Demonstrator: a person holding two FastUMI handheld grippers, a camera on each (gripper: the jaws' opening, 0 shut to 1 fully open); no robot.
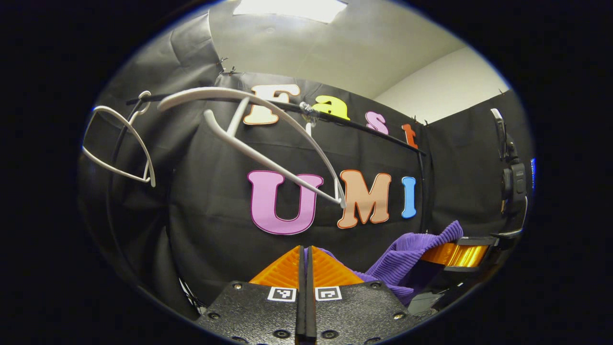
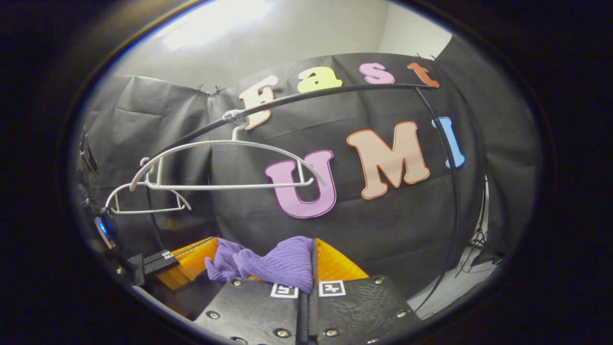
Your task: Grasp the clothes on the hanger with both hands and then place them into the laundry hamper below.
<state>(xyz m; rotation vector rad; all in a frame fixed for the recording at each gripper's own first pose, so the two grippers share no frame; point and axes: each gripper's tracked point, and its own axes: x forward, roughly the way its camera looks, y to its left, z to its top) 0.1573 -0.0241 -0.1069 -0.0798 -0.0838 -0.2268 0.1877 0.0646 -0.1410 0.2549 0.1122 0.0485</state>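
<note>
The purple ribbed knit garment [image 2: 282, 263] is off the white plastic hanger [image 2: 225, 165] and hangs between the two grippers, below the level of the black rail [image 2: 335, 92]. In the right gripper view, the right gripper [image 2: 312, 261] has its fingers drawn together with a fold of the knit caught between them, the cloth bunching over the left finger; the grip appears to be on an edge only. In the left gripper view, the left gripper [image 1: 305, 268] has its fingers closed flat against each other, and purple cloth shows just beyond and to the right of the tips; whether any fabric is pinched there cannot be told. The same view shows the garment running across to the other gripper at the right edge. The white plastic hanger [image 1: 268, 143] hangs bare and tilted on the rail, with a second white hanger [image 1: 119, 143] farther along. The laundry hamper lies outside what can be assessed. Risks noted: if the left gripper holds nothing, the full weight falls on the right gripper's shallow edge grip, and the slack knit could slide out before reaching the hamper. A loose, trailing end could also drape over the hamper rim rather than drop inside. A lowering path close to the rail risks snagging the tilted hanger.
</note>
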